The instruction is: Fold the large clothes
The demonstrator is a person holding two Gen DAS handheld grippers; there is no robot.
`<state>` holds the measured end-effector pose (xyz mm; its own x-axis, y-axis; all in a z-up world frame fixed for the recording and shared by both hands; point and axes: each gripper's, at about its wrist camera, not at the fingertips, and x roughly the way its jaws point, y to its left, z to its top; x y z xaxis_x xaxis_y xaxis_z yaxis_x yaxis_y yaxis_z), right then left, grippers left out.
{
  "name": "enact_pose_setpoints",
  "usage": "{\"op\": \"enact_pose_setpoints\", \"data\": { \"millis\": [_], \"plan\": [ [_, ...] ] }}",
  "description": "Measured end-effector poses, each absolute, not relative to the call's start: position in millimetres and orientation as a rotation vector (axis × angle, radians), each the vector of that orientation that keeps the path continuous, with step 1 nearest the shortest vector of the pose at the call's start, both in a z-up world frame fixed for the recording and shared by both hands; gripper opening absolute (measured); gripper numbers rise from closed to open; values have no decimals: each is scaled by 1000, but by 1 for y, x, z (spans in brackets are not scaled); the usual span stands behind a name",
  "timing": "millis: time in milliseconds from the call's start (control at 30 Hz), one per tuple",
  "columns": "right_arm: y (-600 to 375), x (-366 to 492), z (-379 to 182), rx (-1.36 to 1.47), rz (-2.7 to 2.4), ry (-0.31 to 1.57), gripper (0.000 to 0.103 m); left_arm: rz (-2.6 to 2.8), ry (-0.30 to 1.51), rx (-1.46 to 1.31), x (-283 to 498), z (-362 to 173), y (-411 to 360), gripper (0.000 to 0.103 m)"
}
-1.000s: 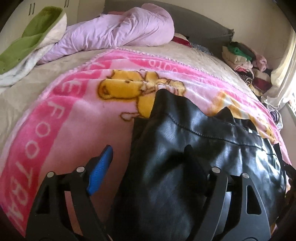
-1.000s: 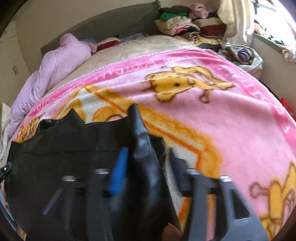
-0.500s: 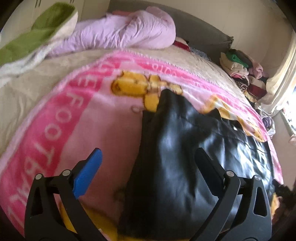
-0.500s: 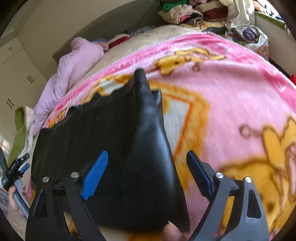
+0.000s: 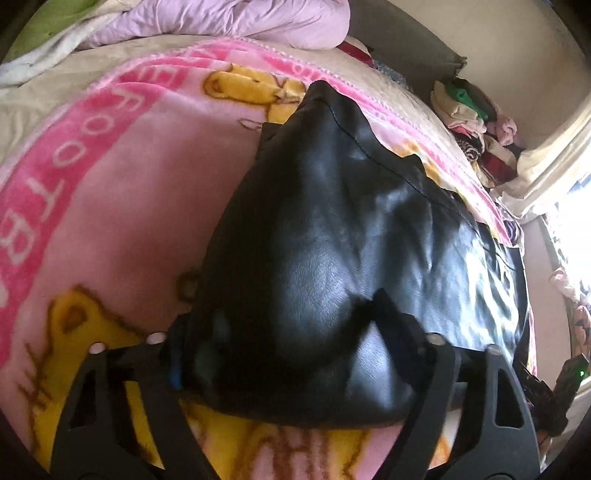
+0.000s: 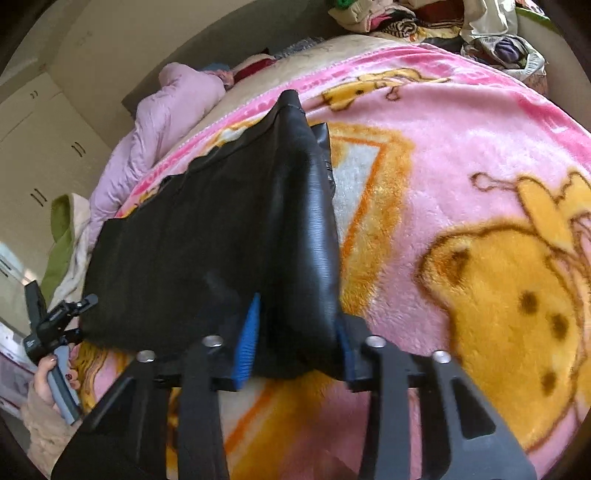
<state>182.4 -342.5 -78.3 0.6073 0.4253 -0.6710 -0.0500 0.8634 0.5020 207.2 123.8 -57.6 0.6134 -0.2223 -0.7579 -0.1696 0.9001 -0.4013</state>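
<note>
A black leather-look garment point(image 5: 332, 229) lies on a pink cartoon blanket point(image 5: 110, 206) on the bed; it also shows in the right wrist view point(image 6: 221, 236). My left gripper point(image 5: 284, 343) has its two fingers on either side of the garment's near left edge, closing on the bunched material. My right gripper point(image 6: 299, 339) is closed on the garment's near right edge, blue pads point(image 6: 247, 336) pressing the fold. The far corners of the garment rise in points toward the headboard.
A lilac duvet point(image 5: 229, 22) and a green-and-white blanket point(image 6: 61, 236) lie at the head of the bed. A pile of folded clothes point(image 5: 476, 122) sits at the far side by the window. The person's hand holding the left gripper point(image 6: 48, 347) shows in the right wrist view.
Both grippers were open around the garment's near edge half a second ago. Now both have closed onto that edge, and the garment fills more of each view.
</note>
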Motion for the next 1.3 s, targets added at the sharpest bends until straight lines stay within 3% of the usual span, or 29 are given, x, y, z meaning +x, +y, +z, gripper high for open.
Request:
{"op": "enact_pose_setpoints", "data": {
  "millis": [33, 133, 367, 467, 600, 833, 1000, 1167, 1300],
  "plan": [
    [-343, 180, -78, 466, 290, 881, 28, -36, 911, -470, 203, -56, 124, 59],
    [-345, 174, -76, 456, 285, 879, 28, -38, 901, -476, 194, -53, 125, 53],
    [-361, 158, -77, 470, 276, 882, 29, -50, 905, -491, 168, -50, 119, 52],
    [-360, 157, -78, 460, 250, 877, 35, -32, 895, -458, 169, -47, 115, 54],
    [-356, 154, -71, 420, 182, 862, 50, -19, 882, -437, 167, -44, 114, 55],
    [-350, 141, -55, 376, 135, 808, 75, 4, 864, -402, 159, -37, 111, 64],
    [-340, 131, -41, 323, 116, 758, 88, 9, 846, -378, 154, -32, 108, 72],
    [-331, 125, -30, 295, 118, 726, 97, 13, 825, -355, 148, -26, 105, 78],
    [-322, 122, -24, 294, 146, 713, 97, 21, 801, -332, 143, -21, 102, 91]
  ]
}}
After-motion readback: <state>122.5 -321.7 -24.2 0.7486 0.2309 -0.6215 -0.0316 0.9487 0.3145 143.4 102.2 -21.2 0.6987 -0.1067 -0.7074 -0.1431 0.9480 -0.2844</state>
